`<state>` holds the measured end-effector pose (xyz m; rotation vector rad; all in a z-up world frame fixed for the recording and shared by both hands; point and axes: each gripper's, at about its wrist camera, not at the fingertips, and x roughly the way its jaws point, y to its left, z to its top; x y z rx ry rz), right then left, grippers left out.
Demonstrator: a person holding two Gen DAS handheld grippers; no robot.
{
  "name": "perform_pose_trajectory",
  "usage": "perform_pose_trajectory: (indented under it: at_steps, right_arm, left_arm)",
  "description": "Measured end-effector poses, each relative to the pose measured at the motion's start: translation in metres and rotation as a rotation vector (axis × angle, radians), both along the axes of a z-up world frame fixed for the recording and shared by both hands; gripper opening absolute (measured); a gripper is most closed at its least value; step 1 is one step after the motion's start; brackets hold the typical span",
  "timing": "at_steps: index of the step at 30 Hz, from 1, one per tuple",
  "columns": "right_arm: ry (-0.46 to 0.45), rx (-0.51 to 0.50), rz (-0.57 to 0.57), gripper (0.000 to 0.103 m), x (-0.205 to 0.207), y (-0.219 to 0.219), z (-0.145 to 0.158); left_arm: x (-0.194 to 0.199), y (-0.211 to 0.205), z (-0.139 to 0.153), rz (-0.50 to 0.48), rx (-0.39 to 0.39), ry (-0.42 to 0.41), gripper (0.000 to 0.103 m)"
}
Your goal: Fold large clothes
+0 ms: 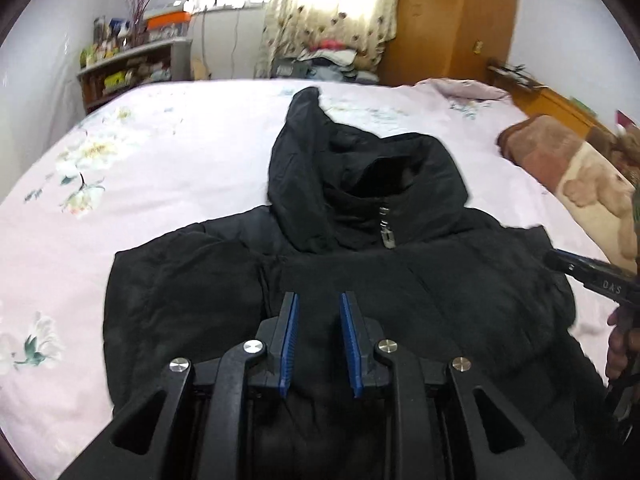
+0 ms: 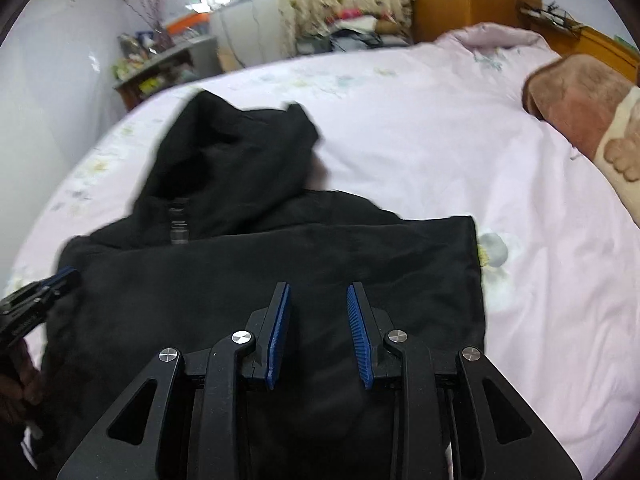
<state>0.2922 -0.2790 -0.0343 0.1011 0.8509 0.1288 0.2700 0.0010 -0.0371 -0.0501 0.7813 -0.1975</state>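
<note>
black hooded jacket (image 1: 340,280) flat on pink bedsheet (image 1: 160,152), zipped, sleeves look tucked in, hood (image 1: 320,168) still out | left gripper (image 1: 318,300) + right gripper (image 2: 318,292): jaws parted, nothing clamped, above fabric | est. midway; body folds left

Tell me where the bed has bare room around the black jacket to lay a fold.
Bare sheet lies between the black jacket and the brown blanket, and beyond the hood toward the far edge. More lies left of the jacket's left shoulder. It is crowded by the blanket and the pillow end.
</note>
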Motion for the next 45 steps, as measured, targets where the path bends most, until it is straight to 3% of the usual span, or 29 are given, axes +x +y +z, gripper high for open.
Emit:
perform_pose_trajectory:
  at_steps: [2,6,13,15,16,17,20,26,32,37,39,41,43,45]
  right_arm:
    - [0.009,0.008,0.031,0.029,-0.009,0.013,-0.003]
    - [0.101,-0.034,0.068,0.03,-0.006,0.036,-0.039]
    - [0.1,-0.015,0.061,0.032,-0.001,0.033,-0.019]
    - [0.076,0.009,0.067,0.038,0.002,0.031,-0.007]
    - [0.067,0.022,0.067,0.041,0.005,0.031,-0.002]
    - [0.06,0.036,0.07,0.042,0.009,0.03,0.002]
    - [0.041,0.035,0.075,0.042,0.031,0.033,0.013]
    - [0.011,0.064,0.082,0.042,0.092,0.034,0.031]
    - [0.039,0.076,0.045,0.042,0.173,0.036,0.024]
    - [0.097,0.091,0.005,0.042,0.23,0.036,0.003]
    - [0.137,0.063,-0.018,0.042,0.25,0.039,-0.011]
    - [0.172,0.051,-0.016,0.042,0.26,0.042,-0.02]
    - [0.162,0.042,-0.016,0.009,0.259,0.045,-0.018]
    - [0.097,0.075,0.013,0.008,0.241,0.049,-0.002]
  left_arm:
    - [-0.007,0.0,-0.014,-0.004,0.002,0.045,0.024]
    - [-0.002,0.002,-0.039,0.019,0.002,0.121,0.024]
    - [-0.007,0.003,-0.013,-0.012,-0.004,0.121,0.024]
    - [-0.003,0.004,0.001,-0.021,-0.023,0.101,0.026]
    - [0.001,0.005,0.008,-0.025,-0.038,0.089,0.031]
    - [0.007,0.006,0.016,-0.025,-0.05,0.075,0.039]
    - [0.036,0.005,0.035,-0.015,-0.053,0.043,0.051]
    - [0.114,0.008,0.049,0.01,-0.057,0.043,0.062]
    - [0.191,0.016,0.028,0.069,-0.069,0.128,0.064]
    - [0.222,0.017,0.003,0.094,-0.108,0.155,0.063]
    - [0.232,0.012,-0.006,0.08,-0.105,0.167,0.051]
    - [0.24,0.005,-0.014,0.053,-0.1,0.183,0.007]
    - [0.24,0.001,-0.014,0.036,-0.093,0.173,0.002]
    - [0.229,0.003,-0.005,0.026,-0.095,0.126,0.001]
